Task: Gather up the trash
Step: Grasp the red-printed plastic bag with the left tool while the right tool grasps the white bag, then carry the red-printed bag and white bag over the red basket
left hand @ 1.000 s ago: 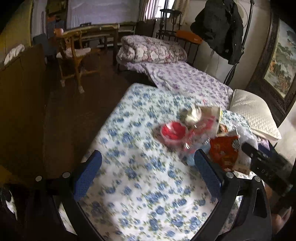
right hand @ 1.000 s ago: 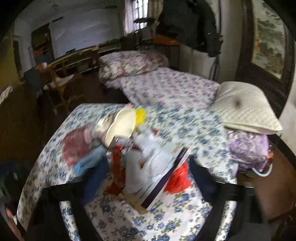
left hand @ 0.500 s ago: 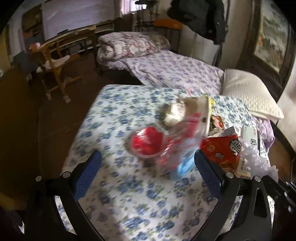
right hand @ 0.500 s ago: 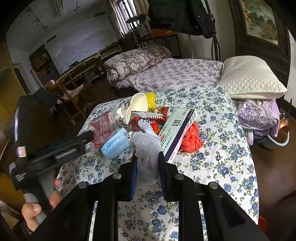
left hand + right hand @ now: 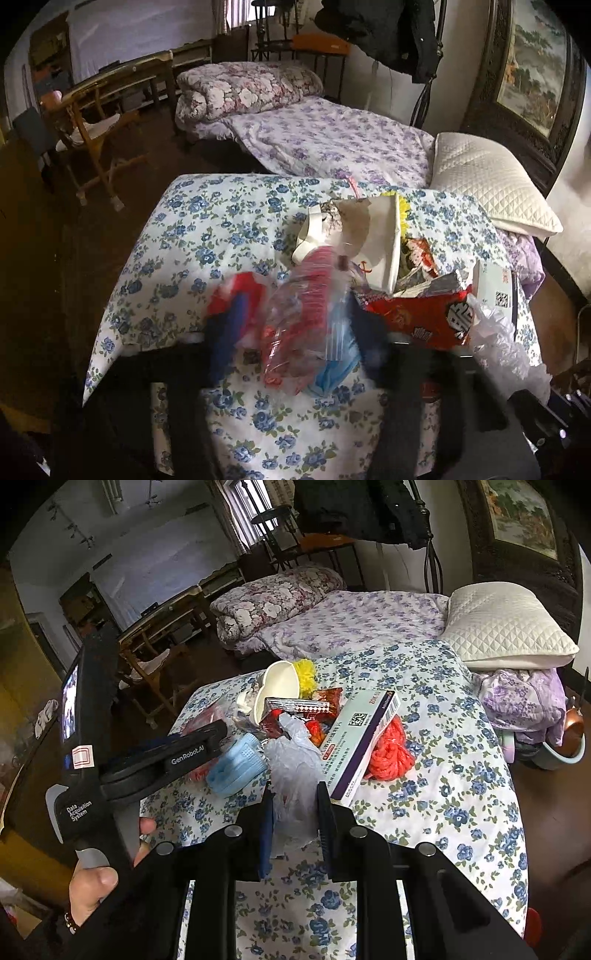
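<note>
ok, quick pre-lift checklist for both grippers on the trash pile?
1. Right gripper pinching the white plastic bag: ok.
2. Left gripper, jaws just closing, around the clear zip bag: bag sits between them; firm pinch, cannot tell, view blurred.
3. Blue face mask free of the left grip: cannot tell.
4. Medicine box clear of the white bag: not ok, it leans against it.
5. Pile still on the floral tablecloth, nothing over the edge: ok.

Trash pile [image 5: 295,720] on table [image 5: 461,775], bed [image 5: 351,620] behind, pillow [image 5: 506,624] right
</note>
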The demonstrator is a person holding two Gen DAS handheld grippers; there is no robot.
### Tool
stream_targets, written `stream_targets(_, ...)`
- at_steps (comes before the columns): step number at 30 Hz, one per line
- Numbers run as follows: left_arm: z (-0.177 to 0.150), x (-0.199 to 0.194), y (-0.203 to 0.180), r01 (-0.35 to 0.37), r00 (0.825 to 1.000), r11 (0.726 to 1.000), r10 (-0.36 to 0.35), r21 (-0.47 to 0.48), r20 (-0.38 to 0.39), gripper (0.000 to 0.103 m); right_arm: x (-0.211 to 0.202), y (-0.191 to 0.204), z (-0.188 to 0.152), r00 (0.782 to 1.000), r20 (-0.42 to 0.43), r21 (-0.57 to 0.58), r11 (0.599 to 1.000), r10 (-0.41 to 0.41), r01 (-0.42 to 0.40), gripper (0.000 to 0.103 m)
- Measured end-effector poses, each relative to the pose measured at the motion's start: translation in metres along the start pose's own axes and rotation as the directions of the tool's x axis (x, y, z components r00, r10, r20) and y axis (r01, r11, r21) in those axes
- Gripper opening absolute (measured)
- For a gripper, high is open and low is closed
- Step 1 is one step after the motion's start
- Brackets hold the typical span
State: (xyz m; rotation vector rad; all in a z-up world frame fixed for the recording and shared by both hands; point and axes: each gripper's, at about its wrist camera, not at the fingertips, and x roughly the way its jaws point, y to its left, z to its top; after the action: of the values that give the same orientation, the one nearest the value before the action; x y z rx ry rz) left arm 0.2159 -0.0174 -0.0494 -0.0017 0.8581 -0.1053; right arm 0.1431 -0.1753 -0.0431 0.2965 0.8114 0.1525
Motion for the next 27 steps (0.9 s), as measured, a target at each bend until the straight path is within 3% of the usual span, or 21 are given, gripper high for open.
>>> stream_targets(8,-0.008,-0.032,0.003,0.01,0.998,1.0,-0.009,-0.013,0.07,0.032,-0.002,-0.001,0.001,1.0,0.018,-0.008,1.0,-0.017,0.017,0.022)
stream_targets(16,-0.028,-0.107,0.022,0.127,0.98,0.988,-0.111,-0.084,0.166,0.032,-0.015,0.008,0.0,0.998,0.062,-0.024,1.0,0.011,-0.009,0.022)
stream_targets(19,-0.04,-0.127,0.019,0.166,0.976,0.981,-0.148,-0.102,0.162,0.032,-0.029,0.011,-0.006,0.995,0.088,-0.01,0.999,0.037,-0.036,0.022)
stream_targets(27,-0.083,-0.175,-0.004,0.176,0.975,0.983,-0.168,-0.049,0.147,0.032,-0.085,-0.003,-0.041,0.987,0.148,0.05,0.996,0.06,-0.068,0.022)
